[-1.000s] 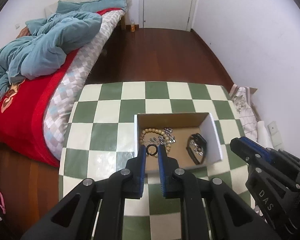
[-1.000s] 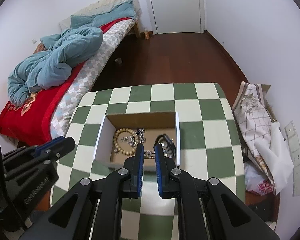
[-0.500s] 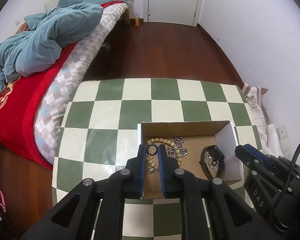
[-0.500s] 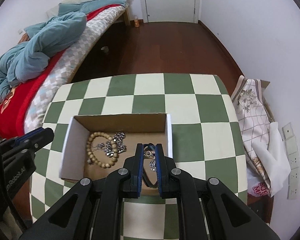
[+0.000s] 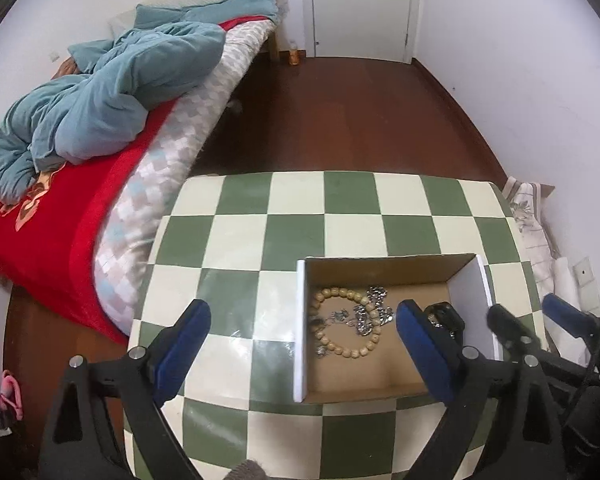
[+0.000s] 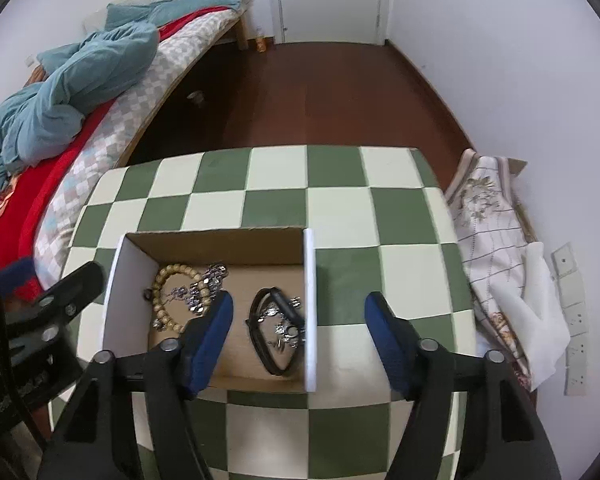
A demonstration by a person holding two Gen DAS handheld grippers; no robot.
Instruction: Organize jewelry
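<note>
Nearest the cameras, the left gripper point(image 5: 302, 340) and the right gripper point(image 6: 299, 330) have both just been opening, and their blue-padded jaws now stand wide with nothing between them, each straddling a white side wall of the shallow open cardboard box point(image 6: 310, 312). Inside the box, the tan wooden bead bracelet point(image 5: 346, 326) lies tangled with silver chain pieces point(image 5: 370, 314) toward ten o'clock, and the black band bracelet point(image 6: 274, 330) sits at three o'clock. A careless withdrawal could catch a wall and drag the light box across the green-and-cream checkered tablecloth point(image 5: 296, 196), or snag the chains.
</note>
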